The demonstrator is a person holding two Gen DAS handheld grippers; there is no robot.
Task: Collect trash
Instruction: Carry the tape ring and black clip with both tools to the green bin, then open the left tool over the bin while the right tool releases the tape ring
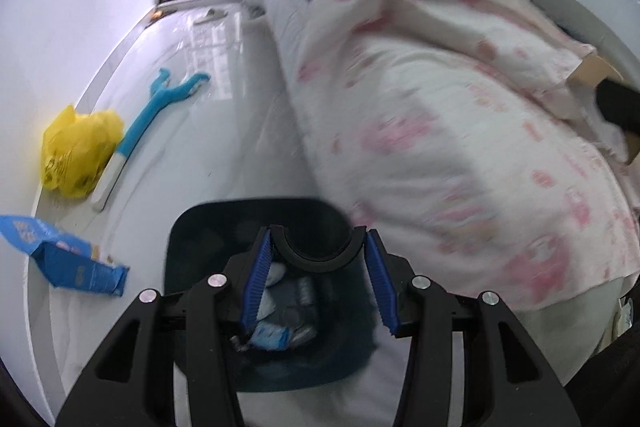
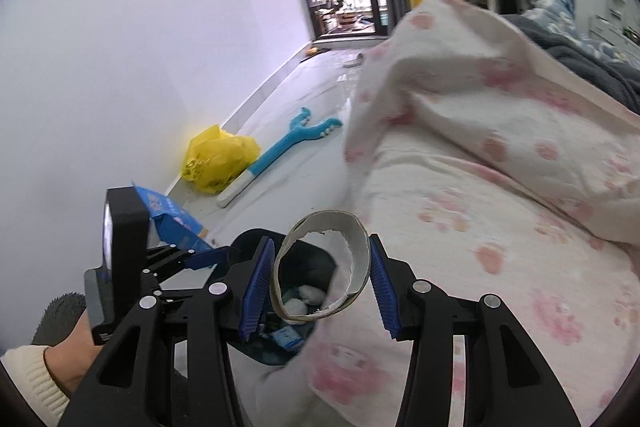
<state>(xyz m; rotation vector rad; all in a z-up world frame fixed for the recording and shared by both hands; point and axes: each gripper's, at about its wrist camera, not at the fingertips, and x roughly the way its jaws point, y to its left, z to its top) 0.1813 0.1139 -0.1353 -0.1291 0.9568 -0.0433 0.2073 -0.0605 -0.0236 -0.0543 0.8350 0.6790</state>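
Note:
A dark bin (image 1: 208,227) stands on the floor beside the bed, with white and blue trash inside; it also shows in the right wrist view (image 2: 248,243). My left gripper (image 1: 318,279) is open and empty just above the bin's mouth. My right gripper (image 2: 320,283) is shut on a grey cardboard tape ring (image 2: 356,239) and holds it over the bed's edge, next to the bin. A torn blue packet (image 1: 64,259) lies on the floor left of the bin, and a yellow plastic bag (image 1: 76,151) lies against the wall.
A bed with a pink-print cover (image 1: 460,147) fills the right side. A blue and white long-handled tool (image 1: 140,131) lies on the floor by the yellow bag. A white wall (image 2: 120,67) runs along the left. A slipper (image 1: 210,15) lies near the balcony door.

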